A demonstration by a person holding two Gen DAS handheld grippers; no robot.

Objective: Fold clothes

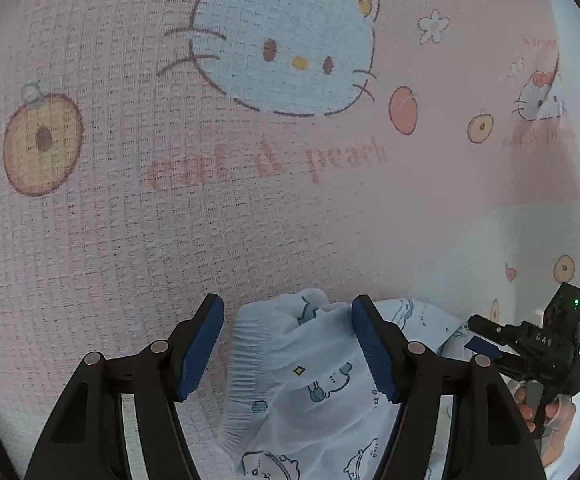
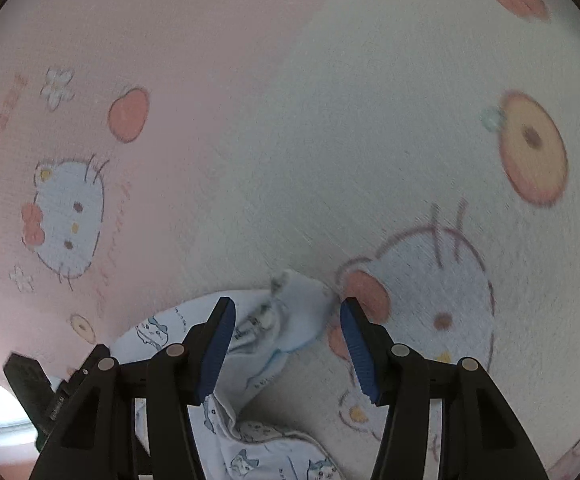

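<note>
A small white garment [image 1: 310, 380] with blue cartoon prints and a ribbed elastic edge lies crumpled on the blanket. My left gripper [image 1: 286, 304] stands open over it; the cloth lies loose between the blue pads [image 1: 198, 352] and is not pinched. In the right wrist view a pale blue corner of the garment [image 2: 296, 316] sticks up between the fingers of my right gripper [image 2: 287, 304], which is also open and apart from the cloth. The right gripper [image 1: 476, 334] also shows at the garment's right edge in the left wrist view, held by a hand [image 1: 530, 404].
A pink and white blanket [image 1: 130, 220] printed with cat faces, peaches and lettering covers the whole surface under the garment [image 2: 330, 120]. Black tool housing [image 2: 30, 380] shows at the lower left of the right wrist view, with a bright strip beyond it.
</note>
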